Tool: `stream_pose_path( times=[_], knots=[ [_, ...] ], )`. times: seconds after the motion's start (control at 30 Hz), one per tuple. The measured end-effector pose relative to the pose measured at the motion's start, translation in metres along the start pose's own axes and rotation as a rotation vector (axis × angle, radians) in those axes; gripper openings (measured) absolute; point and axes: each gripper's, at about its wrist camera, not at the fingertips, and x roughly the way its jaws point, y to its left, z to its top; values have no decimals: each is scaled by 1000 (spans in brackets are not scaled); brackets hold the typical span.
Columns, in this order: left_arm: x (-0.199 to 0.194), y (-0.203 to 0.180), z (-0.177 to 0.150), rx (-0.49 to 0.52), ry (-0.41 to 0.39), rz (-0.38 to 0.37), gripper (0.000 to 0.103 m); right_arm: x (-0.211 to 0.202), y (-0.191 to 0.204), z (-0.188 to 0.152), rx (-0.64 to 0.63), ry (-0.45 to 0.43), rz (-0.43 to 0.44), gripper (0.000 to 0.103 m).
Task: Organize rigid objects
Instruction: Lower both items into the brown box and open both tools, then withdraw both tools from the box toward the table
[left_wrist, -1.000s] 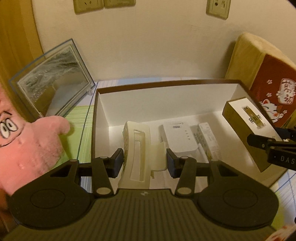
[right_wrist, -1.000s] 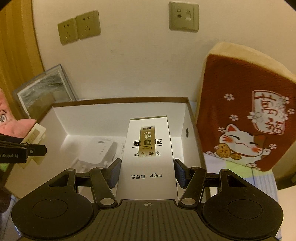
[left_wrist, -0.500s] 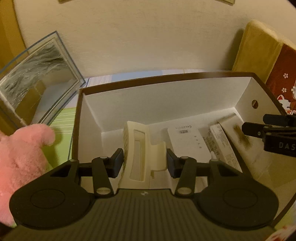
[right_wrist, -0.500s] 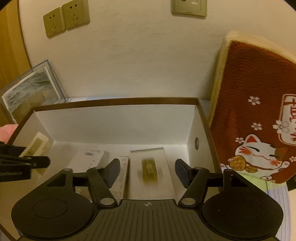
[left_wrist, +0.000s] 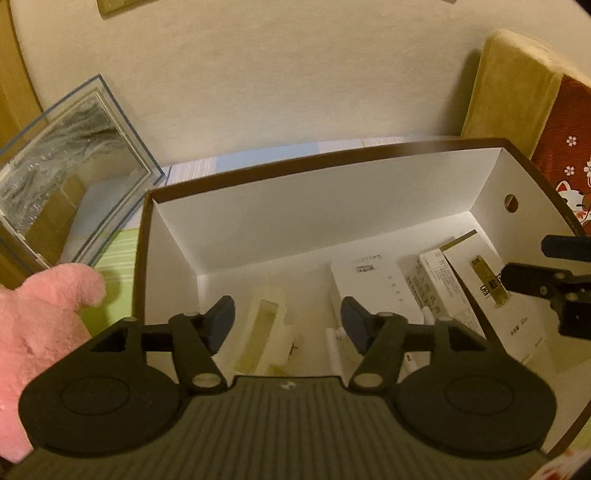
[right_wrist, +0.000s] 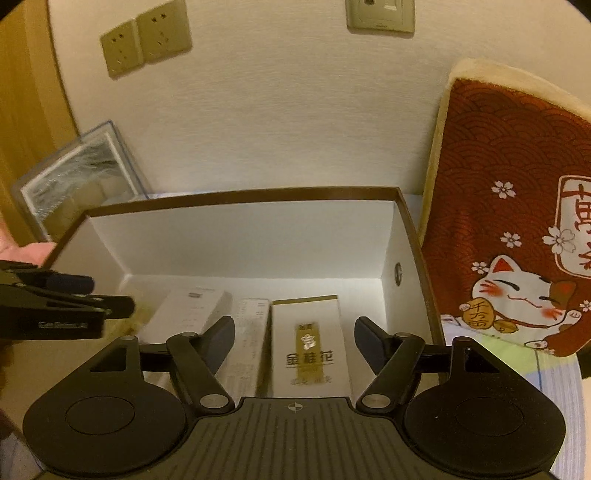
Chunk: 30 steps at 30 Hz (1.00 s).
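A brown-rimmed cardboard box (left_wrist: 332, 192) with white inside walls holds several items. A cream plastic piece (left_wrist: 264, 334) lies at its left, below my open, empty left gripper (left_wrist: 287, 323). A white adapter (left_wrist: 373, 284), a narrow white carton (left_wrist: 443, 284) and a white-and-gold carton (left_wrist: 491, 291) lie to its right. In the right wrist view the white-and-gold carton (right_wrist: 308, 347) lies flat on the box (right_wrist: 410, 236) floor, below my open, empty right gripper (right_wrist: 294, 345). The narrow carton (right_wrist: 247, 343) and adapter (right_wrist: 192, 314) lie left of it.
A pink plush toy (left_wrist: 40, 332) sits left of the box. A clear picture frame (left_wrist: 62, 170) leans on the wall behind it. A red lucky-cat cushion (right_wrist: 517, 240) stands right of the box. Wall sockets (right_wrist: 147, 44) are above.
Both grippers opened. The cream piece dropped from the left gripper into the box. The white-and-gold carton left the right gripper and now lies flat on the box floor.
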Motion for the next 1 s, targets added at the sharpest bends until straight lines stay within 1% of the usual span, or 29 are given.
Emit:
stream_pose_path(
  times=[0.3,0.43,0.57,0.77,0.87,1.0],
  knots=[
    [-36,2,-9,-30,-33,-26,62,-32,8,-11,6,-14,39,69],
    [-59,2,-15,-51,-58,-36,66,-49,10,-16,16,-18,52,69],
    [-82,-1,-22,-63,-80,-39,66,-69,12,-21,21,-31,60,69],
    [-121,-5,-37,-96,-107,-46,66,-101,14,-29,34,-54,58,69],
    [-141,-8,-47,-99,-120,-60,68,-117,15,-36,36,-62,73,69],
    [-165,-12,-63,-94,-134,-53,70,-136,14,-47,61,-64,96,69]
  ],
)
